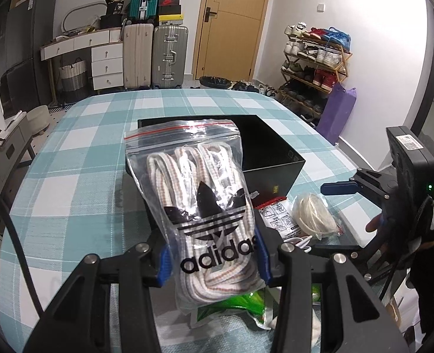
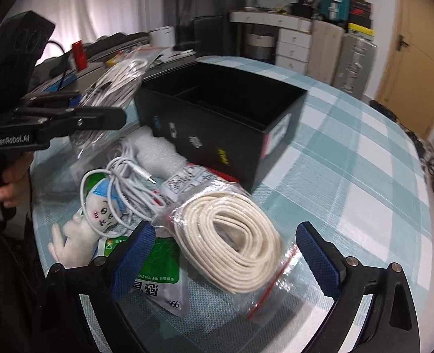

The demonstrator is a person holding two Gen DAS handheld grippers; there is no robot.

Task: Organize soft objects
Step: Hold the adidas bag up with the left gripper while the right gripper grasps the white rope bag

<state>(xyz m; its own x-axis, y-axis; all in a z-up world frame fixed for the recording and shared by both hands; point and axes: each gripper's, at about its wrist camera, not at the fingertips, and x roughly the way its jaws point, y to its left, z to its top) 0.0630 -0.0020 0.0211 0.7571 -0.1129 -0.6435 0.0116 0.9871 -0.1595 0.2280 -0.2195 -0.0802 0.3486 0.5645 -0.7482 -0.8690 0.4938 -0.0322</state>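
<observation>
My left gripper is shut on a clear Adidas zip bag of white laces and holds it up in front of the open black box. It also shows in the right wrist view, held above the table left of the box. My right gripper is open, its blue pads either side of a bagged coil of cream cord lying on the table. It also shows in the left wrist view, right of the box.
A white charging cable, a small plush doll, a green packet and white foam wrap lie in a pile near the box. The checked tablecloth covers the table. Suitcases and a shoe rack stand behind.
</observation>
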